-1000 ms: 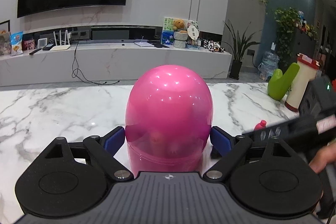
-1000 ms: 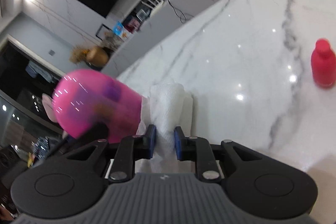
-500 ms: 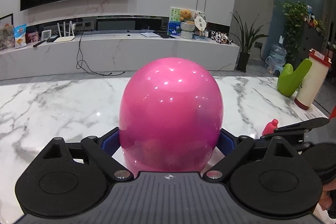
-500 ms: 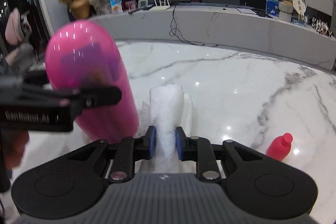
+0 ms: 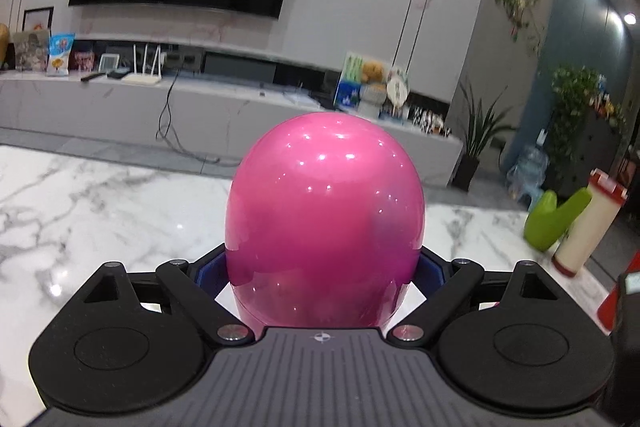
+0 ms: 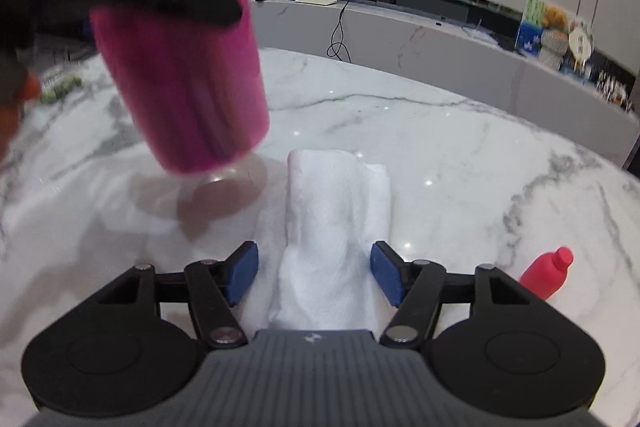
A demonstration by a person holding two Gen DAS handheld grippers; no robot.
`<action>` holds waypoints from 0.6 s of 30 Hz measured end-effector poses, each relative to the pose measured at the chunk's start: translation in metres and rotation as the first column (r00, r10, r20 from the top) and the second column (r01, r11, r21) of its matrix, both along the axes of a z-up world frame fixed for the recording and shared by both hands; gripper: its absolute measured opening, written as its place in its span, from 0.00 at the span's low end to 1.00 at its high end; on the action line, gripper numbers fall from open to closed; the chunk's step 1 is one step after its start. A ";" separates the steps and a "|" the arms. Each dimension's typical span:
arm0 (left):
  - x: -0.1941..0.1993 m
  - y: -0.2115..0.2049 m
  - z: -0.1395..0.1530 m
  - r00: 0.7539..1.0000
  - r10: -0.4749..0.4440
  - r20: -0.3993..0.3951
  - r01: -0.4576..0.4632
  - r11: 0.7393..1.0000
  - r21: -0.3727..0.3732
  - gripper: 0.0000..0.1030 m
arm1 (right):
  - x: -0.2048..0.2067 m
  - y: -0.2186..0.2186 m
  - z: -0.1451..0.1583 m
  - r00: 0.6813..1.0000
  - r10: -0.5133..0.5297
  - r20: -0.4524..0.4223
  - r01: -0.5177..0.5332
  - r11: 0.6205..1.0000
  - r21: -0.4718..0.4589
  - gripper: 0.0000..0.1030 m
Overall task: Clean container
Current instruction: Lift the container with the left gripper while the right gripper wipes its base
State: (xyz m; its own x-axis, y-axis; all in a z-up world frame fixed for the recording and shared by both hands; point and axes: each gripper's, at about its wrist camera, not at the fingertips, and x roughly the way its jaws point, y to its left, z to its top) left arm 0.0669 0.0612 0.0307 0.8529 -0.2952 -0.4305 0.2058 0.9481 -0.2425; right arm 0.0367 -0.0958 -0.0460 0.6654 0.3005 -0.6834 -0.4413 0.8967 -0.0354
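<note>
Right wrist: pink container (image 6: pixel 180 67) up-left of the open hand-held gripper (image 6: pixel 314 273).

pink container (image 6: pixel 180 67) motion-blurred; its open end unclear.

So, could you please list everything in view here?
Glossy pink dome-topped plastic container: one, pink, clamped in the left hand-held gripper, lifted off the table.
Folded white paper towel: one, white, lying between the open right fingers.
Small red plastic bottle: one, red, table right.
White marble table: one, grey-veined.
Green plastic jug: one, far right.
White bottle with red cap: one, beside the jug.
Left hand-held gripper: shut.
Right hand-held gripper: open.
</note>
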 end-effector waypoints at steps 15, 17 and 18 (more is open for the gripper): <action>-0.002 0.007 0.008 0.998 -0.031 0.054 0.036 0.995 -0.096 0.88 | -0.004 0.010 0.011 0.993 0.066 0.101 -0.078 0.989 0.123 0.25; 0.000 0.006 0.006 0.998 -0.040 0.049 0.045 0.993 -0.106 0.88 | -0.008 0.015 0.014 0.989 0.087 0.122 -0.103 0.985 0.135 0.25; 0.000 0.005 0.006 0.998 -0.044 0.046 0.048 0.993 -0.111 0.88 | -0.011 0.017 0.014 0.987 0.100 0.123 -0.117 0.984 0.133 0.25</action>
